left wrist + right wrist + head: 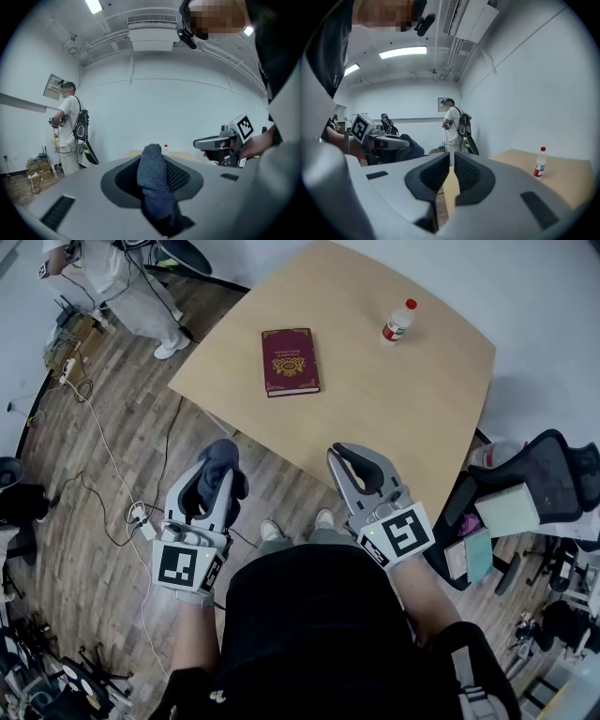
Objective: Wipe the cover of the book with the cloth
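A dark red book (290, 361) with gold print lies closed on the light wooden table (422, 409), toward its left side. My left gripper (217, 469) is held off the table's near edge, shut on a dark blue cloth (217, 472) (153, 180) that bulges out past its jaws. Beside it, my right gripper (346, 457) (451, 161) is shut with nothing between its jaws, hovering at the table's near edge. Both grippers are well short of the book.
A small plastic bottle (398, 321) (540, 162) with a red cap stands at the table's far right. A person (131, 287) (69, 126) in white stands beyond the table's left corner. Cables (103, 474) lie on the wooden floor; a black chair (534, 493) is at right.
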`<state>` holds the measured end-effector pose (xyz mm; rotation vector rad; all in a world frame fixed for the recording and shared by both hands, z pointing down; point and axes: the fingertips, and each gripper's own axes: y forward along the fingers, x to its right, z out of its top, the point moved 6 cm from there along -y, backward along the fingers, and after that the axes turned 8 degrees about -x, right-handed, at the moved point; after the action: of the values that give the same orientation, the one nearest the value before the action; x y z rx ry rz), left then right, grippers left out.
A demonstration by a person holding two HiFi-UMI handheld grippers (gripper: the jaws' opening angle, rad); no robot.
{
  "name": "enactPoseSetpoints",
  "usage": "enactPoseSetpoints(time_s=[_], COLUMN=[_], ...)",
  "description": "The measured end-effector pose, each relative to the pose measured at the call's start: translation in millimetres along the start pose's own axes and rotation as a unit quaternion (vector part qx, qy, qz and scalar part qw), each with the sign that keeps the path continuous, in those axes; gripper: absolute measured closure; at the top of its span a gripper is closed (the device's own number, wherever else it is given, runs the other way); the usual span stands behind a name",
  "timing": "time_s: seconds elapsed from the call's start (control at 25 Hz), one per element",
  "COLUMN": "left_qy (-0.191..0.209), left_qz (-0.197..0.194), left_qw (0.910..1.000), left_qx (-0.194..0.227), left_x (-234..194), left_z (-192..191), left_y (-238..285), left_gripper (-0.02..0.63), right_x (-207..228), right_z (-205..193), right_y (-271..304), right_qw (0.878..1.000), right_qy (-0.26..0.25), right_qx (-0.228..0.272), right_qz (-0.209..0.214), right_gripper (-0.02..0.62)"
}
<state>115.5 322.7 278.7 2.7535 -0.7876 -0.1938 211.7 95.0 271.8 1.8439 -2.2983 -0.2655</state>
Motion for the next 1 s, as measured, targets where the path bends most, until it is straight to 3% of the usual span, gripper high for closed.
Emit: enactPoseSetpoints(time_s=[0.44,0.68,1.0], left_qy=[-0.013,-0.036,-0.046], left_qz=[-0.018,-0.036,-0.047], left_qw=[0.9997,0.9985,0.997], left_qx=[-0.005,-0.018,-0.041], left_x=[-36.4,-65.5,-84.0], left_z=[-16.3,-35.1,-53.2], left_y=[-19.7,-30.2,-8.6], left_gripper=[0.474,0.472,0.472], right_x=[-33.7,-41.5,-23.7], right_z=[2.0,-3.9,-19.5], right_y=[22.5,35.5,53.5], right_qw=[0.999,0.998,0.995], right_qy=[-0.029,0.015,0.033], right_qx=[-0.009,-0.031,-0.057], right_qz=[-0.018,-0.049,-0.07], right_gripper=[0.543,0.543,0.543])
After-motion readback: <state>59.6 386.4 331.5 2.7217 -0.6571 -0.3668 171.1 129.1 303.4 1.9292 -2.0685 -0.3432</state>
